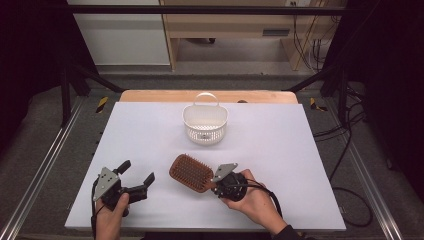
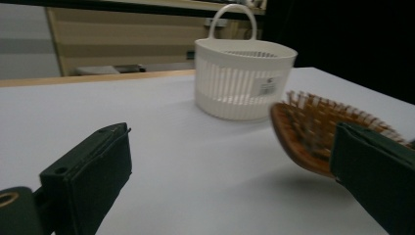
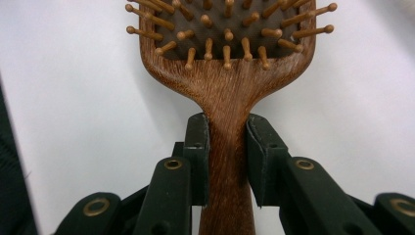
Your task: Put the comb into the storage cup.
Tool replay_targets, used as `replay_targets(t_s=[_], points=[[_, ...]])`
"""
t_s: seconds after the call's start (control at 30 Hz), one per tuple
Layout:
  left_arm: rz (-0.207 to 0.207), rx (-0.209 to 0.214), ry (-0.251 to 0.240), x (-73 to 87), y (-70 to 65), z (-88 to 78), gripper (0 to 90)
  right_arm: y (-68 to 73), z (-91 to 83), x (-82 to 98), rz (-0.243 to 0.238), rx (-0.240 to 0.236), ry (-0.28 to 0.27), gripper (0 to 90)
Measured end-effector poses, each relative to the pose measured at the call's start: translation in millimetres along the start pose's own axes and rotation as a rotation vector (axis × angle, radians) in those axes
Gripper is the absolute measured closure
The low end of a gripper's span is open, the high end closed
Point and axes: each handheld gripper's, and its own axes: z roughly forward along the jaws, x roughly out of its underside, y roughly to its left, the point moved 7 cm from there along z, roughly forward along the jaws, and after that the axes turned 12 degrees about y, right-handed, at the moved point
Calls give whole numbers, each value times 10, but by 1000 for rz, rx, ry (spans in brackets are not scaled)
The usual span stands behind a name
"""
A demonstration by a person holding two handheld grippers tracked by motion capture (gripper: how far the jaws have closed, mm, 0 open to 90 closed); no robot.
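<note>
A wooden paddle hairbrush (image 1: pixel 190 172) lies bristles up near the table's front middle. My right gripper (image 1: pixel 216 186) is shut on its handle; in the right gripper view both pads press the sides of the brush (image 3: pixel 229 93) just below the head. My left gripper (image 1: pixel 136 175) rests at the front left, open, with nothing between its jaws. In the left gripper view the brush head (image 2: pixel 313 129) shows at the right, partly behind one jaw. A white slotted basket (image 1: pixel 205 122) with an upright handle stands at the middle back, also seen as the basket (image 2: pixel 242 78) beyond my left jaws.
The white table top (image 1: pixel 280 150) has bare room left and right of the basket. Its wooden back edge (image 1: pixel 150 95) borders a dark frame and floor. Cables lie on the floor at the right (image 1: pixel 350 150).
</note>
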Motion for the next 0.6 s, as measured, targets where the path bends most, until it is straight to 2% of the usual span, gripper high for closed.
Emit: replay_targets(t_s=[0.03,0.07,0.1,0.13,0.17,0.2,0.23,0.27,0.3,0.37,0.4,0.53,0.6], points=[[-8,41,-7,-75,-99,18,17,-28,-12,-14,6,8,-25,729],[-8,41,-7,-75,-99,18,20,-54,-23,-30,8,18,-56,728],[-10,64,-13,-119,-152,22,21,-72,-36,-47,15,24,-89,729],[-10,127,-27,-214,-270,42,15,-92,-50,-64,21,33,-118,729],[-10,127,-27,-214,-270,42,13,-111,-66,-81,23,44,-145,729],[-35,167,-46,-315,-351,71,14,-122,-81,-101,30,51,-175,729],[-35,167,-46,-315,-351,71,16,-133,-94,-121,34,56,-204,729],[-46,182,-56,-363,-384,89,16,-133,-94,-121,34,56,-204,729],[-71,205,-66,-452,-439,145,18,-143,-113,-165,47,70,-260,729],[-74,213,-63,-491,-470,173,26,-147,-136,-202,57,78,-309,729],[-70,220,-59,-528,-502,196,26,-147,-136,-202,57,78,-309,729],[-77,258,-52,-674,-635,267,27,-174,-212,-250,79,88,-403,729],[-68,267,-47,-741,-688,305,25,-190,-245,-261,81,93,-443,729]])
